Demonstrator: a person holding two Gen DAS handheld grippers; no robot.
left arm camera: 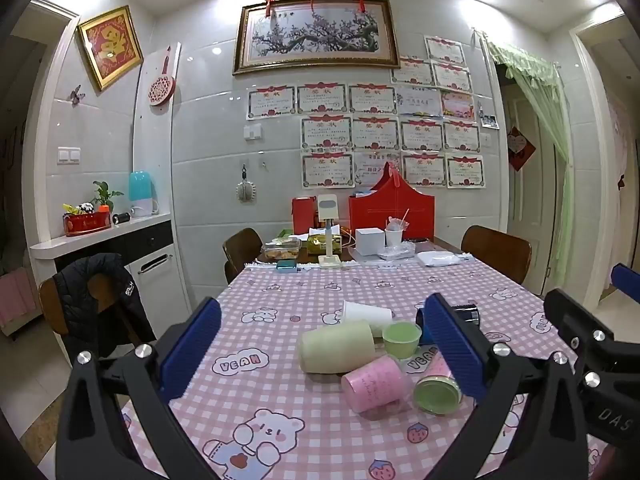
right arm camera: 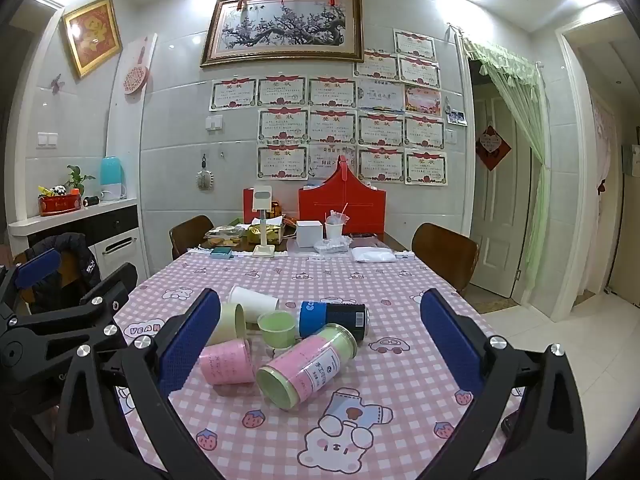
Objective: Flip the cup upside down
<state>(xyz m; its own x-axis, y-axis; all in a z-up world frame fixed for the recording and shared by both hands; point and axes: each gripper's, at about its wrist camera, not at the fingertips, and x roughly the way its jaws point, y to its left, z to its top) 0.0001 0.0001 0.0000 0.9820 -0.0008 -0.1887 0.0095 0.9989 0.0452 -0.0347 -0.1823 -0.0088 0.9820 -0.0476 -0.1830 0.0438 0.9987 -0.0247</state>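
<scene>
A cluster of cups lies on the pink checked tablecloth (left arm camera: 280,308). A small green cup (left arm camera: 401,338) stands upright, open end up; it also shows in the right wrist view (right arm camera: 277,329). Around it lie on their sides a cream cup (left arm camera: 338,346), a pink cup (left arm camera: 376,384), a white paper cup (left arm camera: 366,315), a green jar with a pink label (right arm camera: 306,365) and a blue-black can (right arm camera: 334,320). My left gripper (left arm camera: 320,354) is open and empty, above the table in front of the cluster. My right gripper (right arm camera: 320,346) is open and empty, the cluster between its fingers' line of sight.
At the table's far end stand a red gift box (left arm camera: 392,212), a white box (left arm camera: 370,241), a phone stand (left arm camera: 329,232) and food containers (left arm camera: 281,249). Wooden chairs (left arm camera: 498,252) stand at both sides; a black jacket (left arm camera: 100,300) hangs on the left one.
</scene>
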